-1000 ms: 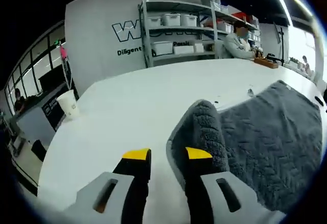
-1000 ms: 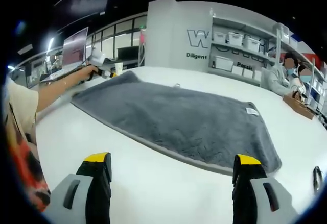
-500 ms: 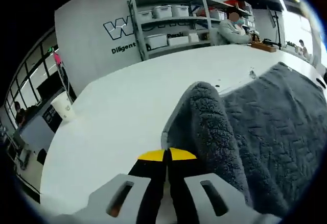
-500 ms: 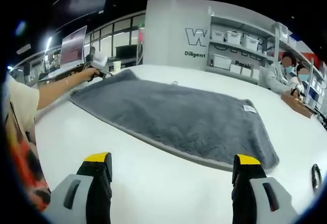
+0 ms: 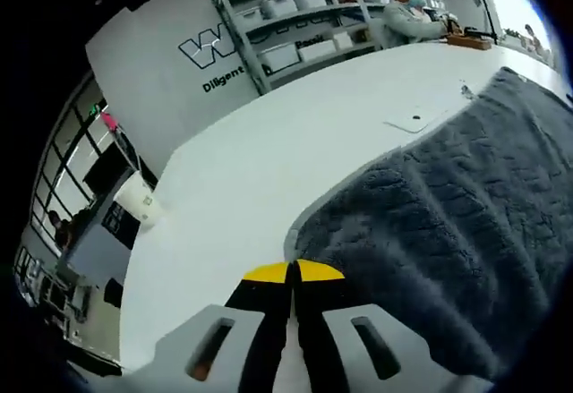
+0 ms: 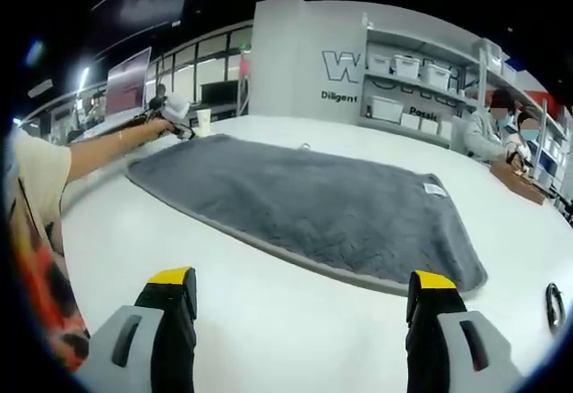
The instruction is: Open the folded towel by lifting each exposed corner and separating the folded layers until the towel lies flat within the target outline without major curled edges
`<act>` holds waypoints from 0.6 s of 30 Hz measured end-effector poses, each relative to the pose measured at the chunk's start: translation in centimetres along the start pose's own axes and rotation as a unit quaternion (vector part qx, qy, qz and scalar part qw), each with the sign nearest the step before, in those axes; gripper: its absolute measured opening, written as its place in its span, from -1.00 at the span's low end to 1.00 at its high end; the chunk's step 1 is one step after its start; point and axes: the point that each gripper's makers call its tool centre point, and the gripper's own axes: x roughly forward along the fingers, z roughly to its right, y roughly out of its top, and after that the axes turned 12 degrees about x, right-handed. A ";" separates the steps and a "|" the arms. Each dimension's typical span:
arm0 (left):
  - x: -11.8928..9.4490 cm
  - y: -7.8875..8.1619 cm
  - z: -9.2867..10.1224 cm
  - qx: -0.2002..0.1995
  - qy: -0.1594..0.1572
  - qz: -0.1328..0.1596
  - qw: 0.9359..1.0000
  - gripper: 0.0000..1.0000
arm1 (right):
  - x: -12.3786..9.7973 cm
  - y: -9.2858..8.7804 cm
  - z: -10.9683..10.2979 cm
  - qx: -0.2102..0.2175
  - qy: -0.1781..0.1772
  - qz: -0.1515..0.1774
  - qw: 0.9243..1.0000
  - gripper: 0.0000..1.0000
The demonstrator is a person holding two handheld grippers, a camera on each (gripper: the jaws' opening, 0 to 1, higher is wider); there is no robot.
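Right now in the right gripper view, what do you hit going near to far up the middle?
Right gripper with its yellow-tipped fingers spread apart → bare white table → grey towel lying spread out → table strip beyond it → shelving with white bins at the wall.

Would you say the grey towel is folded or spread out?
Spread: the towel lies flat in one layer on the table, no corner turned over.

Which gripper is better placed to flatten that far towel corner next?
Probably left. The left gripper sits shut at the grey towel corner, while the right gripper hangs open, short of the near edge.
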 end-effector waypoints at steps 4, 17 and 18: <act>0.0 -0.6 -0.7 0.010 0.014 -0.023 1.000 -0.99 | 0.0 -0.1 0.2 0.002 -0.002 0.000 1.000 0.95; -1.2 -0.4 -1.0 -0.001 0.035 -0.019 0.999 -0.68 | -0.1 -0.1 0.0 0.003 0.003 0.004 1.000 0.96; -1.4 -0.4 -1.0 -0.008 0.035 -0.016 0.999 -0.60 | -0.1 -0.1 0.0 0.003 0.003 0.004 1.000 0.96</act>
